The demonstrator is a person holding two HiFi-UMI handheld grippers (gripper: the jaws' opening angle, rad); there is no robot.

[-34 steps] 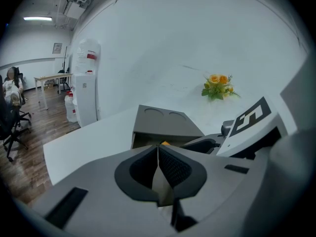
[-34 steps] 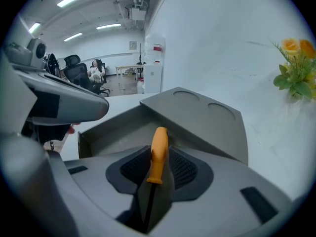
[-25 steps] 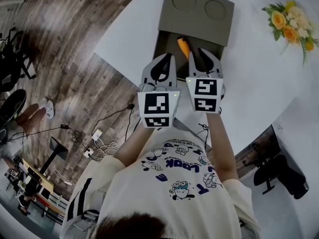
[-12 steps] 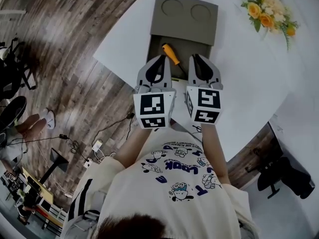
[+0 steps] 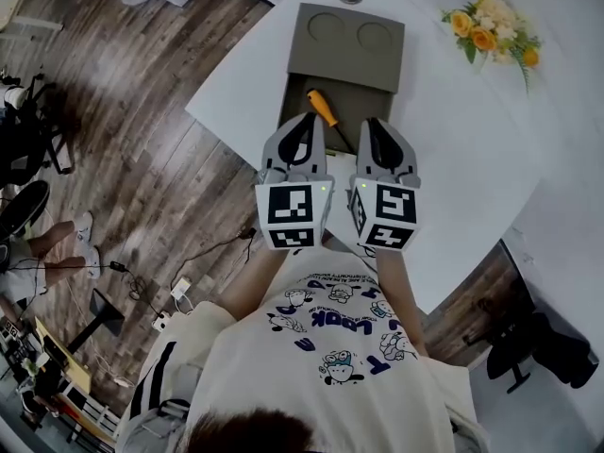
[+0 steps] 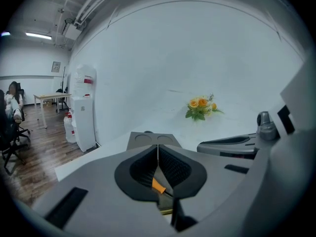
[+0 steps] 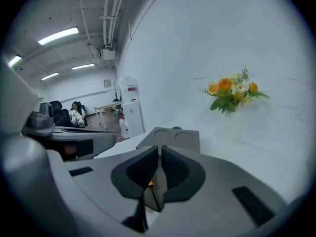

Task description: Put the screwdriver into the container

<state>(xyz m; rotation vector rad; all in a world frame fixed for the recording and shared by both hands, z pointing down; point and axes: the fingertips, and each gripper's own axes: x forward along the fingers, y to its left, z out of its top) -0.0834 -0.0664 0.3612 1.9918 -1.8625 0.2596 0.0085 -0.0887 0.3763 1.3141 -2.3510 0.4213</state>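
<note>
The screwdriver (image 5: 322,108), with an orange handle, lies loose in the open compartment of the grey container (image 5: 344,58) on the white table. My left gripper (image 5: 310,118) hovers just short of the compartment's near edge, jaws shut and empty. My right gripper (image 5: 369,124) hangs beside it at the same height, also shut on nothing. In the left gripper view, the orange handle (image 6: 158,185) peeks out below the closed left gripper (image 6: 158,148). In the right gripper view, only a sliver of the screwdriver (image 7: 150,183) shows under the closed right gripper (image 7: 160,150).
The container's far half has two round recesses (image 5: 353,32). A bunch of yellow and orange flowers (image 5: 487,28) lies at the table's far right. The table edge (image 5: 226,130) runs just left of the container, with wooden floor and cables (image 5: 179,281) below.
Both grippers have drawn back from the container towards the person. The right jaws have come together. The screwdriver stays in the compartment.
</note>
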